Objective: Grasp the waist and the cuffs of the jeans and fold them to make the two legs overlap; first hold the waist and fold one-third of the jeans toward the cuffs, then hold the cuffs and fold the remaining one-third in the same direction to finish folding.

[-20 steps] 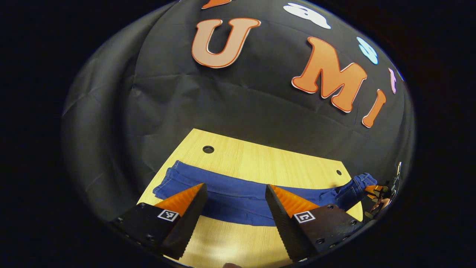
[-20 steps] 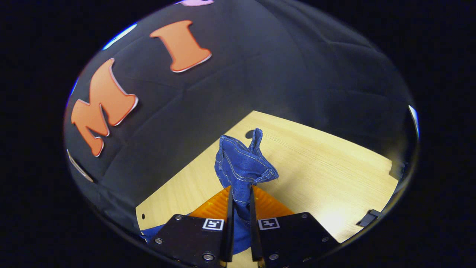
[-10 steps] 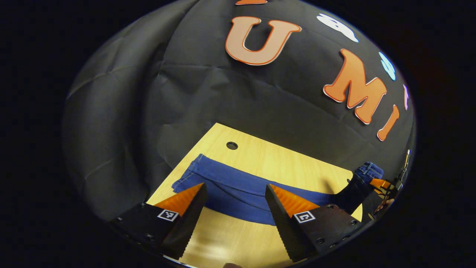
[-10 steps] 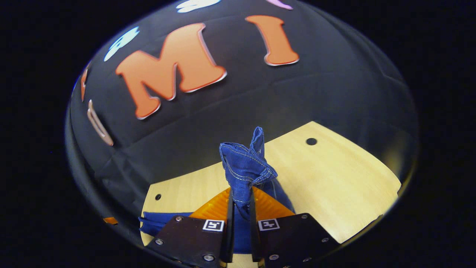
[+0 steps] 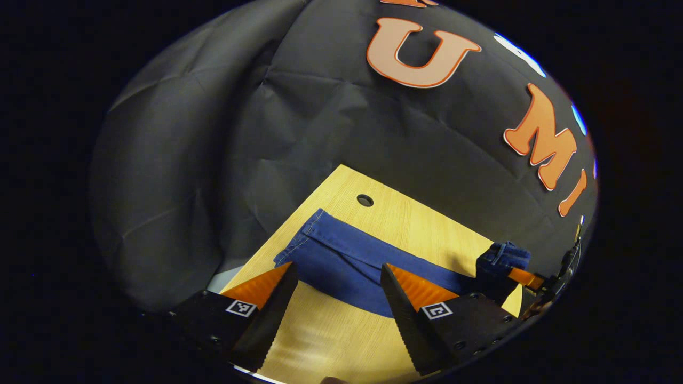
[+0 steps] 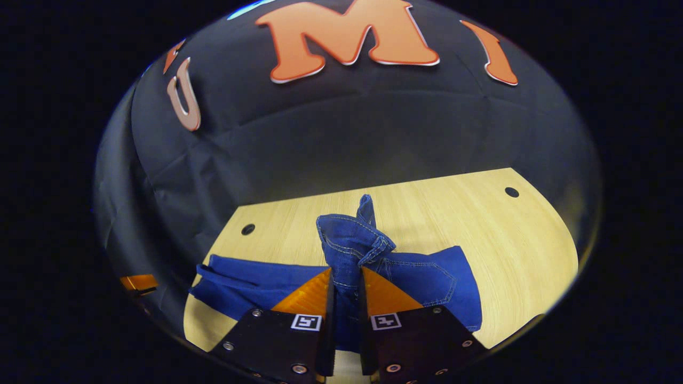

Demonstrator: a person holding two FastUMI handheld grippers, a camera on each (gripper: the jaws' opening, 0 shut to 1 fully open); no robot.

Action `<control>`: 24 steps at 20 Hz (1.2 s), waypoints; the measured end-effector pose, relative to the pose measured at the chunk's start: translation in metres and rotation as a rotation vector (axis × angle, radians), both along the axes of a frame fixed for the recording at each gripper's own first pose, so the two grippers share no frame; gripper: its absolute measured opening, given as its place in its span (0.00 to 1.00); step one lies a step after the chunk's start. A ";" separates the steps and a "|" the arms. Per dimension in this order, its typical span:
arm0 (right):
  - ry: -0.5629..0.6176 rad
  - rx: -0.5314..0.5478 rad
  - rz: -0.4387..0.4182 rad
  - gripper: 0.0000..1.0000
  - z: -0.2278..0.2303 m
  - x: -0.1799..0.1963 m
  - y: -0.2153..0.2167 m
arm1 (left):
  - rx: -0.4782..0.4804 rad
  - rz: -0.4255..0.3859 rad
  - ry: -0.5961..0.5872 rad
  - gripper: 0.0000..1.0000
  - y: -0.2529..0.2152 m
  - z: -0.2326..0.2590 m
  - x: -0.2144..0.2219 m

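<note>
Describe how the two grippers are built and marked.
Left gripper: two wedge-shaped fingers with sawtooth inner edges and ribbed faces, on black blocks with screws, each with a small square black-and-white tag. Right gripper: the same black blocks, screws and tags.

The jeans (image 6: 427, 274) are dark blue with thin, pale stitch lines along the seams. The table (image 6: 512, 240) is light yellow wood with fine straight stripes. The wall (image 5: 213, 133) behind is black cloth.
</note>
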State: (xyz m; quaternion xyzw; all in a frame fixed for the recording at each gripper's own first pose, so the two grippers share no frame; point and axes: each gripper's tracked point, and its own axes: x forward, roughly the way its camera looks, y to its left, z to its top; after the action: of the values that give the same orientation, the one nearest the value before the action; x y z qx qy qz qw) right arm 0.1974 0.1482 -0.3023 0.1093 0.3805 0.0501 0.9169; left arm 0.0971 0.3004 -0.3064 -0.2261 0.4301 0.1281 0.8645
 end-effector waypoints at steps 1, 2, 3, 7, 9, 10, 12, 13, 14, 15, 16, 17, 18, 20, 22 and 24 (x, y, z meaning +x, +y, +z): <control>0.013 -0.010 0.019 0.19 -0.009 -0.002 0.007 | -0.035 0.021 0.008 0.96 -0.001 -0.007 0.001; 0.030 -0.017 0.041 0.19 -0.017 -0.006 0.014 | -0.078 0.053 0.024 0.96 -0.003 -0.014 0.000; 0.035 -0.025 0.053 0.19 -0.022 -0.008 0.017 | -0.124 0.085 0.041 0.96 -0.003 -0.024 -0.001; 0.060 0.021 0.139 0.41 -0.029 -0.020 0.050 | -0.318 0.260 0.112 0.96 0.003 -0.053 -0.019; 0.036 0.009 0.171 0.52 -0.026 -0.023 0.055 | -0.356 0.289 0.134 0.96 0.005 -0.068 -0.015; 0.026 0.002 0.185 0.58 -0.025 -0.025 0.056 | -0.369 0.311 0.145 0.96 0.008 -0.074 -0.017; 0.019 -0.004 0.198 0.59 -0.021 -0.028 0.050 | -0.421 0.354 0.153 0.96 0.012 -0.082 -0.020; 0.011 -0.015 0.190 0.68 -0.018 -0.027 0.043 | -0.443 0.371 0.154 0.96 0.015 -0.084 -0.023; 0.001 -0.014 0.183 0.71 -0.015 -0.025 0.036 | -0.470 0.388 0.145 0.96 0.019 -0.087 -0.024; -0.005 -0.026 0.172 0.71 -0.013 -0.024 0.028 | -0.498 0.404 0.131 0.96 0.020 -0.092 -0.023; -0.010 -0.037 0.160 0.71 -0.011 -0.022 0.019 | -0.518 0.420 0.123 0.96 0.022 -0.097 -0.023; -0.014 -0.048 0.151 0.65 -0.009 -0.022 0.008 | -0.533 0.434 0.112 0.96 0.024 -0.104 -0.021; -0.017 -0.054 0.137 0.72 -0.007 -0.022 -0.002 | -0.559 0.447 0.080 0.96 0.027 -0.106 -0.015; -0.020 -0.062 0.109 0.72 -0.004 -0.021 -0.019 | -0.584 0.449 0.038 0.93 0.029 -0.109 -0.004; -0.019 -0.064 0.081 0.72 -0.001 -0.020 -0.034 | -0.585 0.439 0.021 0.91 0.030 -0.113 0.001; -0.027 -0.066 0.064 0.72 0.003 -0.018 -0.044 | -0.570 0.428 0.004 0.88 0.027 -0.114 0.012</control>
State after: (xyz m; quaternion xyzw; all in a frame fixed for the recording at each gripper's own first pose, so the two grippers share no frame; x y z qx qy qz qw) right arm 0.1790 0.1043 -0.2992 0.0663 0.3731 0.0684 0.9229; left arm 0.1086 0.3274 -0.4201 -0.5428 0.3933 0.1819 0.7194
